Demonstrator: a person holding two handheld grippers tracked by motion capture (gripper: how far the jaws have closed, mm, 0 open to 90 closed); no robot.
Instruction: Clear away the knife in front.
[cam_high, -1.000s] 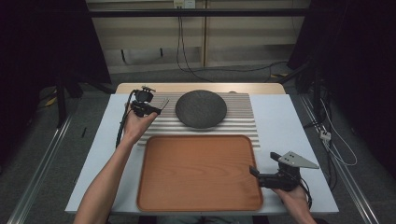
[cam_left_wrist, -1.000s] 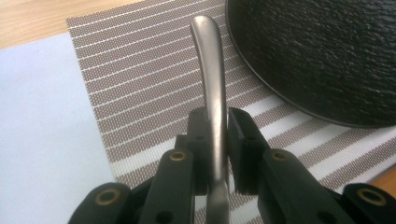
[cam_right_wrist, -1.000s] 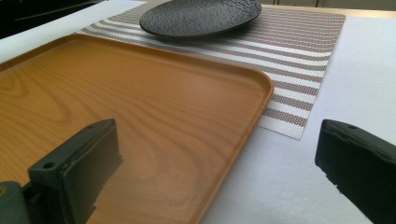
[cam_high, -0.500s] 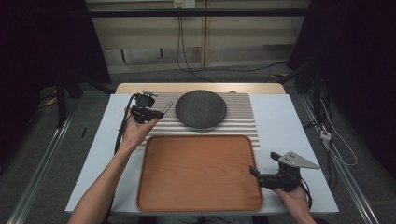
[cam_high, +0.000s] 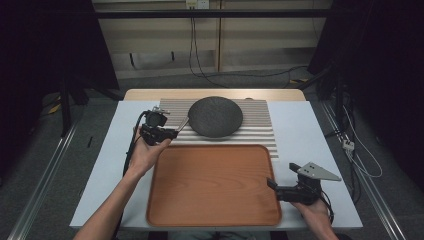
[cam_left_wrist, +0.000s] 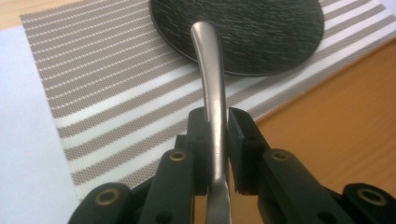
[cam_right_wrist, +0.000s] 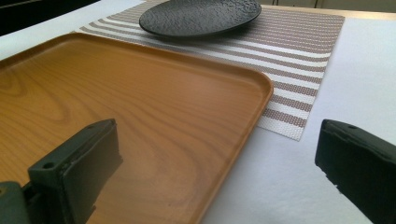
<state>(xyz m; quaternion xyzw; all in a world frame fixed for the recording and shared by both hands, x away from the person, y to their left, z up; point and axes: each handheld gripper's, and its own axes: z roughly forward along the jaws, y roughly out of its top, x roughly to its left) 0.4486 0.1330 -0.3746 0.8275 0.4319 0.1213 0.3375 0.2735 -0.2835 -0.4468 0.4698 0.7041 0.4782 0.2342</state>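
Metal utensil handle (cam_left_wrist: 212, 88): we keep the left gripper (cam_left_wrist: 217, 140) clamped on it, lowering level left of the black plate (cam_high: 215, 116); right gripper (cam_right_wrist: 219, 168) gapes empty.

plate (cam_high: 215, 116) on mat (cam_high: 260, 131), tray (cam_high: 214, 186) in front

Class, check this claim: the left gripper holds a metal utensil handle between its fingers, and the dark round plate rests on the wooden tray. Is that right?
Not quite. The left gripper does hold the metal utensil handle, but the dark round plate rests on the striped placemat, beyond the wooden tray; the high view shows it.
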